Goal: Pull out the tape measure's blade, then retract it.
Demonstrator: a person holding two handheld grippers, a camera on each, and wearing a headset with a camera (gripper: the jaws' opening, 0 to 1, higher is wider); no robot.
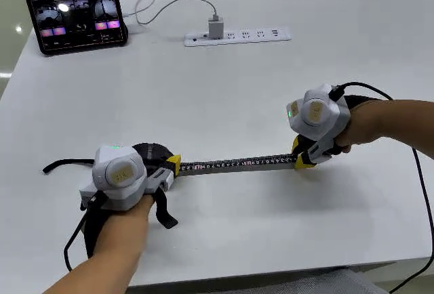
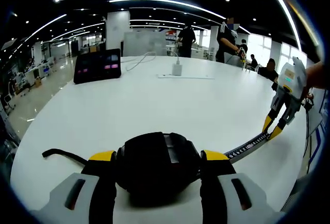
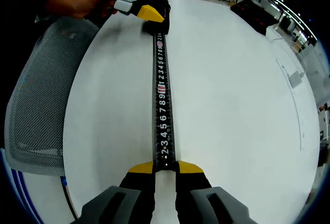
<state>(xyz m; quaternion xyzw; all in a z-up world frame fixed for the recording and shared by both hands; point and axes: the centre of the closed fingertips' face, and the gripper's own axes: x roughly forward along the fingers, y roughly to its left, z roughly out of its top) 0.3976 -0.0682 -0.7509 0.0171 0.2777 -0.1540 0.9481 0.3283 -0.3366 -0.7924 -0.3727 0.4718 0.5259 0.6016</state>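
Tape measure case (image 1: 152,152): black, resting on white table (image 1: 224,84), clamped between the yellow-tipped jaws of left gripper (image 2: 159,157). Blade (image 3: 162,95): drawn out flat along the tabletop, numbered face up, free end pinched by the nearly closed jaws of right gripper (image 3: 165,168). Tablet (image 1: 76,17) and power strip (image 1: 237,36): at far side, well apart from the tape

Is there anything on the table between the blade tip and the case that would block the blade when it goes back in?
Nothing visible does. The blade runs straight along the table from the right hand-held gripper to the case in the left hand-held gripper.
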